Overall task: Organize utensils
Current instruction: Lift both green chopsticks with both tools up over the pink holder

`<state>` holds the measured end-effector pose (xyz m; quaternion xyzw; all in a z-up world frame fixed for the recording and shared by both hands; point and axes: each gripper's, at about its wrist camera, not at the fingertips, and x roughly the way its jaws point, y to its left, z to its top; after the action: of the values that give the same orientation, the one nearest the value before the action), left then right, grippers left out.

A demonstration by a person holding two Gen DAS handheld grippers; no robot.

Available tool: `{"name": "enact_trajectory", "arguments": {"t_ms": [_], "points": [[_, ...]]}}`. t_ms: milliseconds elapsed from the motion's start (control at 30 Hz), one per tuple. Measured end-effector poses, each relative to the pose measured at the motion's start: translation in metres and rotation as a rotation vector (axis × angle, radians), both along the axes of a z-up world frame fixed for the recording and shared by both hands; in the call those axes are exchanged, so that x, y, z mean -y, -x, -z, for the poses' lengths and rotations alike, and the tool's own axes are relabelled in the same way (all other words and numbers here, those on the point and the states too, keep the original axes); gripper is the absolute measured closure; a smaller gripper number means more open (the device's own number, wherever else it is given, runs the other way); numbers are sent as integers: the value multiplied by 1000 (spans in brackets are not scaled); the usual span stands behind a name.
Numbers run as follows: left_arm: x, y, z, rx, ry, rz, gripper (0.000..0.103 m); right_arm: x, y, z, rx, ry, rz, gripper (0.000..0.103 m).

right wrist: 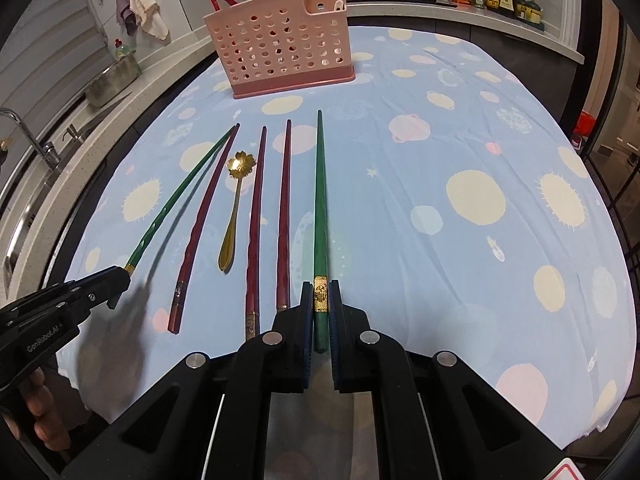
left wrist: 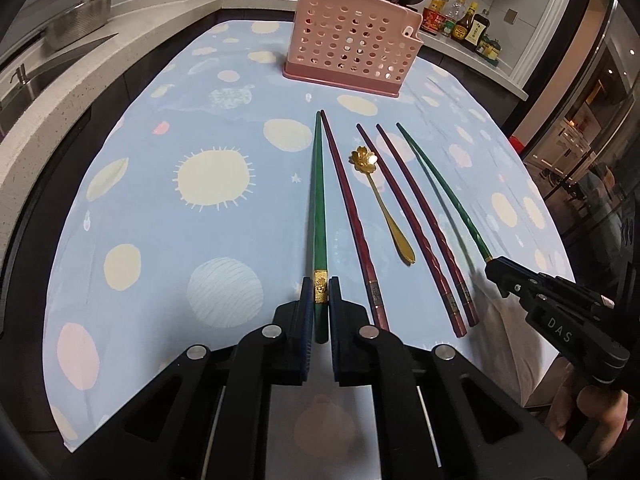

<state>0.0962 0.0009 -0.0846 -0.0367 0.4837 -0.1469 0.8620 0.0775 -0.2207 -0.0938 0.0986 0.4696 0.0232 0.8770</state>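
Early going: my left gripper (left wrist: 321,294) and right gripper (right wrist: 321,294) each clamp a green chopstick; three maroon chopsticks (left wrist: 412,220) and gold flower-bowled spoon (left wrist: 380,200) still await the pink perforated plastic holder (left wrist: 352,44).

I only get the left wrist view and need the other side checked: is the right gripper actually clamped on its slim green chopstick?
Observer: Yes. The right gripper is shut on the right-hand green chopstick, gripping it at its gold band.
Operator: Is my own chopstick off the cloth?
Observer: The left gripper holds the left-hand green chopstick with its held end raised; the shadow falls apart from it on the blue patterned tablecloth.
Operator: And its tip?
Observer: It ends beside the tip of the leftmost dark red chopstick.
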Motion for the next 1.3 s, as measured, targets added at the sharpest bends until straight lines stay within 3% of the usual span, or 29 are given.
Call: {"name": "enact_trajectory", "arguments": {"t_ms": [667,1300], "points": [[-27,-31,-103,209,95,-88,96,44,-19,-115,282,-76,95,96],[-23,-97,-173,370,131,-97,96,64,-77,-169,404,-138,98,96]]}}
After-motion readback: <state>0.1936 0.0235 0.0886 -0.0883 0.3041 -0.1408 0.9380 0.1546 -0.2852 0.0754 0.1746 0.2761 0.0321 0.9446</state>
